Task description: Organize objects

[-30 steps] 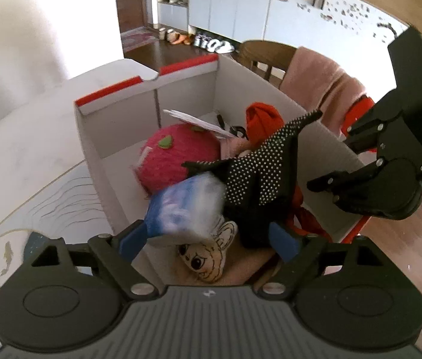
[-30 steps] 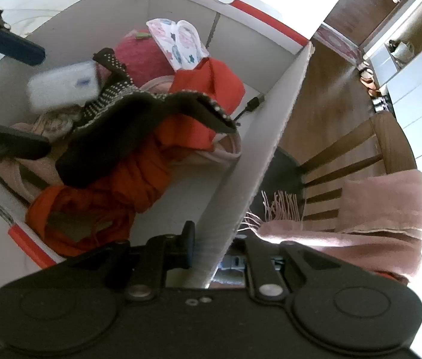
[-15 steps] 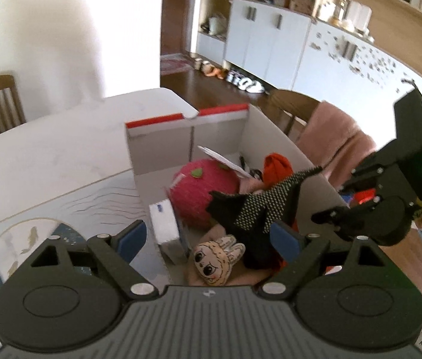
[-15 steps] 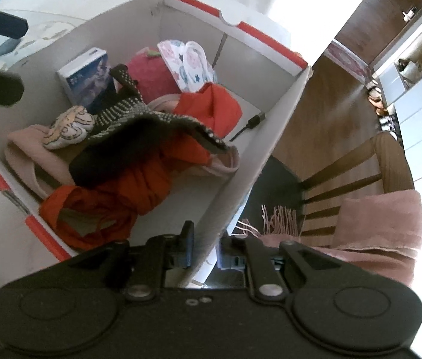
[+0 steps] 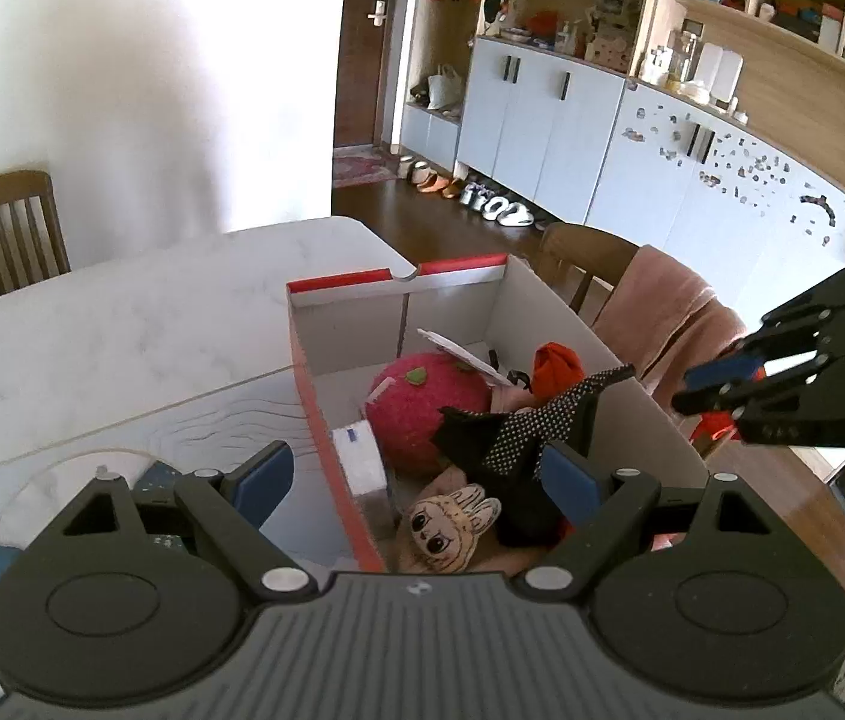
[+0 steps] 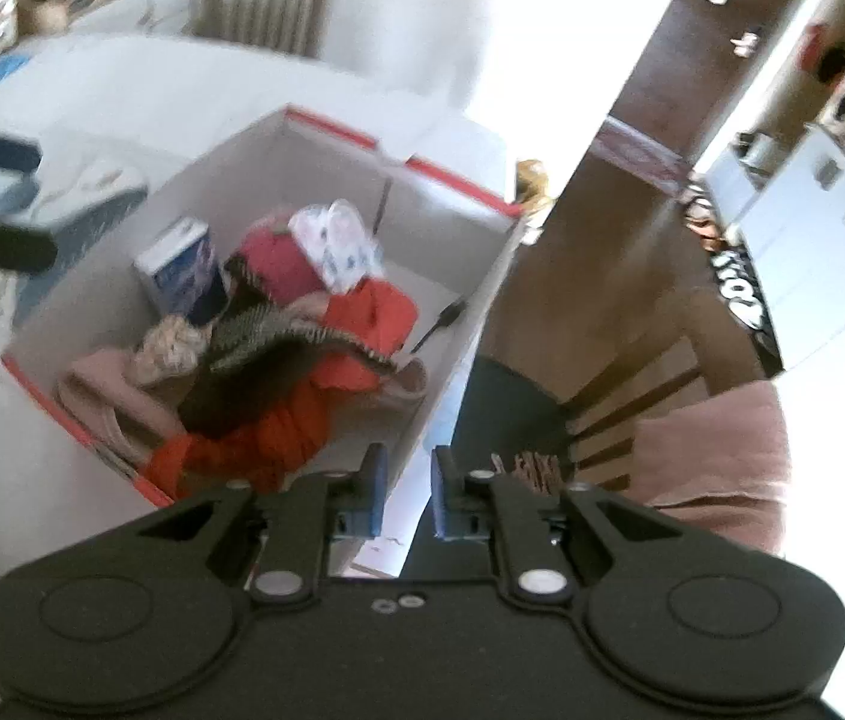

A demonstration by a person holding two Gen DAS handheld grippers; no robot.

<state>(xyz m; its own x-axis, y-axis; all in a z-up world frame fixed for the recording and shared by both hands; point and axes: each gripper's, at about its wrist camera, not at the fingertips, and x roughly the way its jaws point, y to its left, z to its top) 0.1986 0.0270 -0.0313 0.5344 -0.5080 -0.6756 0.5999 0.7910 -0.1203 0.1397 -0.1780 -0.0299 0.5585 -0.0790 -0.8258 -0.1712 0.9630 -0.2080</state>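
Note:
A white cardboard box with a red rim (image 5: 332, 288) (image 6: 452, 177) stands on the white table. Inside lie a pink strawberry plush (image 5: 422, 414), a small white and blue carton (image 5: 359, 459) (image 6: 179, 267) against the left wall, a doll-face plush (image 5: 446, 525), a black dotted glove (image 5: 518, 438) and red cloth (image 5: 557, 366). My left gripper (image 5: 413, 477) hangs wide open and empty above the box's near end. My right gripper (image 6: 409, 492) (image 5: 683, 391) hovers just off the box's right wall, its jaws a narrow gap apart with nothing pressed between them.
A wooden chair draped with a pink towel (image 5: 662, 312) (image 6: 716, 450) stands close to the box's right side. Another wooden chair (image 5: 2, 228) is at the table's far left. A printed mat (image 5: 62, 480) lies left of the box. Cabinets and shoes line the far wall.
The small carton left my left gripper and now rests inside the box. Both grippers rose and drew back. The right one came off the box's right wall.

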